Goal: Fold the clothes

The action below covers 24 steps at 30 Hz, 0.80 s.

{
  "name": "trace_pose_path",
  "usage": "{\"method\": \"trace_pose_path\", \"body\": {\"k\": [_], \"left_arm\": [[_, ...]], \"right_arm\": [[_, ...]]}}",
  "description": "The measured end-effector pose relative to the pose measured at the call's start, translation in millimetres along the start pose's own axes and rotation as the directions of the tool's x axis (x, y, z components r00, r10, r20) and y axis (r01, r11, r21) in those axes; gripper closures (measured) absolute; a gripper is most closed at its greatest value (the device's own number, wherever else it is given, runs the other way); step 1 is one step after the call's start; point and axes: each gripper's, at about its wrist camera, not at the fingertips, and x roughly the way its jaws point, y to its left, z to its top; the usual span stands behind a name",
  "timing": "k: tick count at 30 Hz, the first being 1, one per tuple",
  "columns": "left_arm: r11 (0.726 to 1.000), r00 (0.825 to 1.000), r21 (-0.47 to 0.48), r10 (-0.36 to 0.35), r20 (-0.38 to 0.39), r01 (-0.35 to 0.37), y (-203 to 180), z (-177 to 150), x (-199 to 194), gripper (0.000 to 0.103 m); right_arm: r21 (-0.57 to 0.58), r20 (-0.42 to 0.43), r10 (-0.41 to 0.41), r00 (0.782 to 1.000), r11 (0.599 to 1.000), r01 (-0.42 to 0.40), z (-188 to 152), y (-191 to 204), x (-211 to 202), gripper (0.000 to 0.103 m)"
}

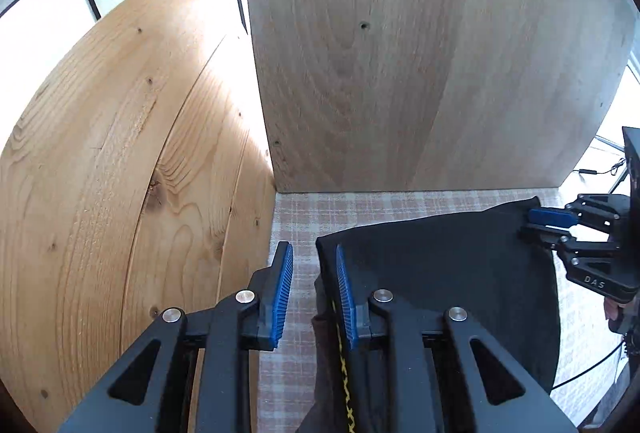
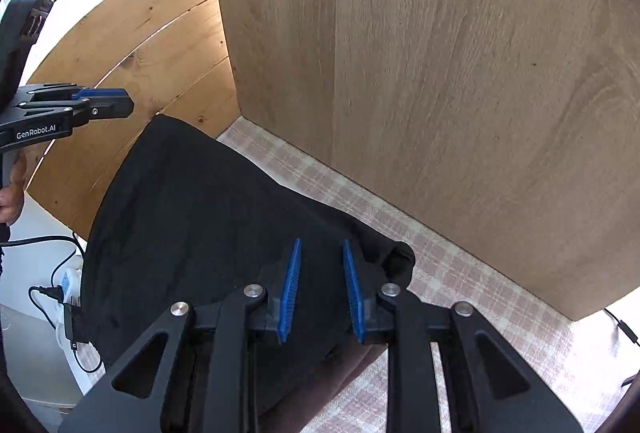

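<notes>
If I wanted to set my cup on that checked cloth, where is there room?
Bare checked tablecloth runs in a strip between the black garment and the grey wooden panel, widening toward the right gripper side. A narrower strip lies between the garment and the pine boards, under the left gripper. The garment covers the middle.
</notes>
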Motion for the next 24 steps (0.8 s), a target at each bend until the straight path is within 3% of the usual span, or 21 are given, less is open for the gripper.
{"method": "trace_pose_path", "body": {"k": [2, 5, 8, 12, 14, 16, 21, 24], "left_arm": [[0.999, 0.999, 0.032, -0.041, 0.011, 0.040, -14.3, -4.7, 5.4, 0.077], [0.999, 0.995, 0.020, -0.048, -0.091, 0.050, -19.0, -13.2, 52.2, 0.077], [1.000, 0.992, -0.031, -0.009, -0.123, 0.005, -10.8, -17.5, 68.8, 0.078], [0.998, 0.999, 0.057, 0.023, -0.036, -0.020, -35.5, -36.5, 13.0, 0.081], [0.990, 1.000, 0.143, -0.017, 0.008, 0.015, -65.0, -61.1, -23.1, 0.071], [0.973, 0.998, 0.225, -0.060, 0.022, 0.054, -100.0, -95.0, -47.0, 0.062], [0.916, 0.995, 0.390, -0.101, -0.004, 0.094, -187.5, -166.1, -72.0, 0.055], [0.870, 0.999, 0.494, -0.039, 0.035, 0.017, -226.4, -183.0, -62.1, 0.046]], "right_arm": [[0.025, 0.043, 0.025, 0.999, 0.999, -0.026, 0.0, -4.2, -6.7, 0.080], [0.015, -0.040, -0.015, 0.999, 1.000, 0.016, 0.0, -13.2, 12.4, 0.080], [0.018, -0.075, -0.038, 0.996, 0.999, 0.039, -0.4, -26.2, 19.4, 0.080], [0.061, 0.033, 0.008, 0.999, 0.998, -0.010, -11.7, -36.9, -29.9, 0.080], [0.057, 0.062, 0.052, 0.997, 0.997, -0.055, -31.2, -37.5, -52.8, 0.080], [0.038, 0.068, 0.048, 0.997, 0.998, -0.051, -57.4, -33.4, -68.5, 0.080], [0.056, 0.031, 0.090, 0.996, 0.994, -0.091, -107.2, -27.2, -80.6, 0.080], [0.082, 0.017, 0.119, 0.993, 0.989, -0.120, -122.1, -25.1, -79.4, 0.080]]}}
